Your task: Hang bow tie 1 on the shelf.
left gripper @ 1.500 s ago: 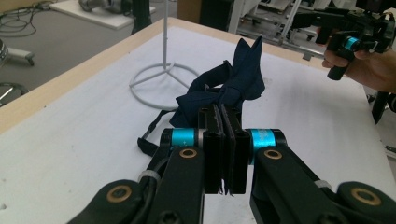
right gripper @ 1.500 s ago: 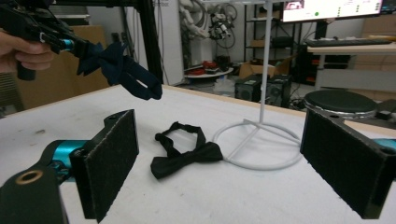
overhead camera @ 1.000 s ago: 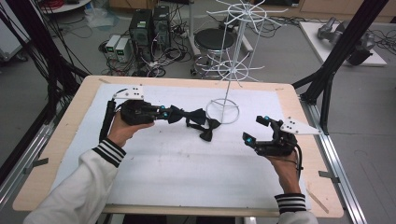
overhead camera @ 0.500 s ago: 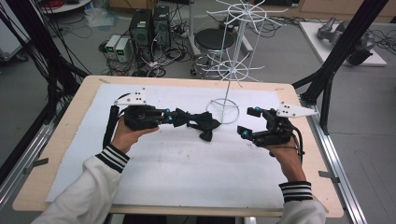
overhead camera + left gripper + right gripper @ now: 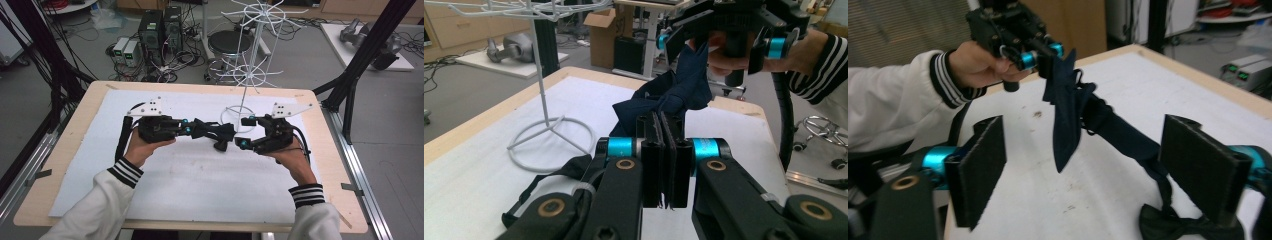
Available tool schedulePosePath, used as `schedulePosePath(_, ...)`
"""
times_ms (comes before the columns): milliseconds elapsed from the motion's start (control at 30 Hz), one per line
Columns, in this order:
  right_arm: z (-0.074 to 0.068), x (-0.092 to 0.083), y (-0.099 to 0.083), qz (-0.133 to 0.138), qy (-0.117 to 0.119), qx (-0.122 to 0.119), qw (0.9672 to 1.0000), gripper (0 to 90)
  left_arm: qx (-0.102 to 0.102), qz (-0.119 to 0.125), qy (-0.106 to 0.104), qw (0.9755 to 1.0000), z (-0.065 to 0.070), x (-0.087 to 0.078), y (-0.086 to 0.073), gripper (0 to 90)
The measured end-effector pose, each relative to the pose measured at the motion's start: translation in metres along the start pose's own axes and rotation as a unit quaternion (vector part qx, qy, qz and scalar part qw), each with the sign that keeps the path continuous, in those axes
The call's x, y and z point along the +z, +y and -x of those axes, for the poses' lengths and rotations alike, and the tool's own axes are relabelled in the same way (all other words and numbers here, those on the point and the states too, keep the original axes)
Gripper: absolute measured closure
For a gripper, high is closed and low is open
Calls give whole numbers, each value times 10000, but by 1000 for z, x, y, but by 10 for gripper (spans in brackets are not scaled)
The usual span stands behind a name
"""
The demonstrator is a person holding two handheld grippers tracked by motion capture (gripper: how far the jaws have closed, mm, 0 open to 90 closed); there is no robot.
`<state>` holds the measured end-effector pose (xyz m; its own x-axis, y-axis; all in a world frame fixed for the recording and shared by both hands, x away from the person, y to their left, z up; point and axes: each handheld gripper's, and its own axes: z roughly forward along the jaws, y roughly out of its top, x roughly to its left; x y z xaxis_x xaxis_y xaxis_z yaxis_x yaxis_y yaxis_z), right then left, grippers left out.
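left claw [image 5: 212, 131]: clenched on dark navy cloth, pads pressed flat together with fabric pinched between; black jaws, cyan collars, brass-coloured pivot screws seen in left gripper view [image 5: 664, 160]
right claw [image 5: 244, 132]: released, jaws wide apart; flat rectangular black pads with a grainy rubber face, one each side in right gripper view [image 5: 1098, 170]
navy cloth [image 5: 216, 133]: soft matte fabric, bunched and folded, hanging off left claw above worktop centre; pointed flap drooping down between right claw's pads, touching neither [image 5: 1065, 120]
cloth tail: narrow band running toward 5 o'clock in right gripper view, ending at a small black bow-shaped piece [image 5: 1168, 222] lying on the sheet
black strap [image 5: 549, 177]: thin loop lying on the sheet under left claw
wire stand [image 5: 247, 55]: white thin metal rod, ring base resting on the sheet at 12 o'clock of the two claws, spoked wire tiers up top
worktop [image 5: 75, 117]: pale wood edge, covered by a white matte sheet with small specks
hands: left hand [image 5: 142, 150] and right hand [image 5: 290, 160] grip the claw handles; white sleeves, black-striped cuffs
claw spacing: tips near each other, facing, cloth between
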<state>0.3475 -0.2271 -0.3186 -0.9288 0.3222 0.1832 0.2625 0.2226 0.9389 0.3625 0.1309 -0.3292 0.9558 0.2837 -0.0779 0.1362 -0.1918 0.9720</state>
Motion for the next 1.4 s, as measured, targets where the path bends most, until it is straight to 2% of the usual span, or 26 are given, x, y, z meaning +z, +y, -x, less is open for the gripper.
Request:
schedulePosePath(100,2,7,0,-164,129,64,9998,247,7,-7,-54,10000,0,4,0,873)
schedulePosePath(233,5,13,-1,-236,235,147,9993,333,35,-42,-78,10000,2,7,-1,873)
schedulePosePath(367,5,16,-1,-251,309,105,9992,411,35,4,-92,10000,3,8,0,873)
schedulePosePath(567,4,17,0,-316,311,18,9990,519,91,-67,-129,9999,3,9,-1,872)
schedulePosePath(633,3,17,0,-290,312,-15,9991,592,103,-71,-120,9998,4,9,-1,872)
schedulePosePath(833,3,18,0,-319,329,-40,9989,636,153,-69,-106,9998,3,7,0,874)
schedulePosePath(933,2,18,1,-356,372,-161,9985,754,108,-46,-87,9999,3,7,-1,875)
schedulePosePath(967,0,19,2,-377,410,-200,9982,841,124,-43,-93,9999,3,7,0,875)
schedulePosePath(1133,0,20,2,-388,492,-174,9979,865,128,-37,-69,9999,3,6,0,875)
schedulePosePath(1300,0,19,3,-355,433,-177,9983,865,115,-18,-69,9999,2,5,0,867)
schedulePosePath(1367,0,19,4,-363,439,-180,9982,865,56,26,32,10000,1,5,0,797)
schedulePosePath(1400,0,19,3,-384,417,-181,9982,865,59,34,35,10000,0,4,0,657)
